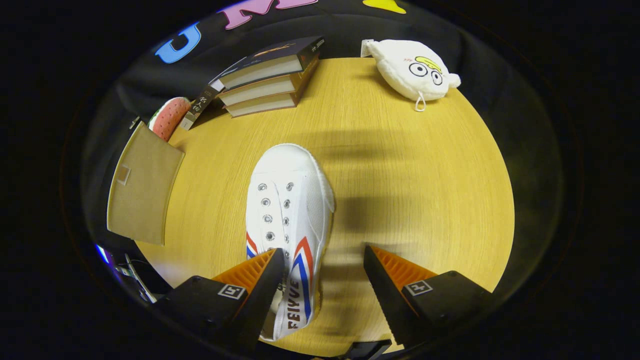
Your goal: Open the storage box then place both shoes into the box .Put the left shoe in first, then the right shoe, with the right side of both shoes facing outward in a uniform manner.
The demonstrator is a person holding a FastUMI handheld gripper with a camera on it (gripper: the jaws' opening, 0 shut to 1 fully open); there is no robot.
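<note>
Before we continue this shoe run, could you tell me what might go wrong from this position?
1. The gripper is open, its fingers astride the heel end of the white shoe; the shoe sits nearer one finger, so closing may push it sideways rather than clamp it.
2. The tan storage box stands off at the table edge, its opening hard to judge.
3. A heel-end grip may let the toe sag.
</note>
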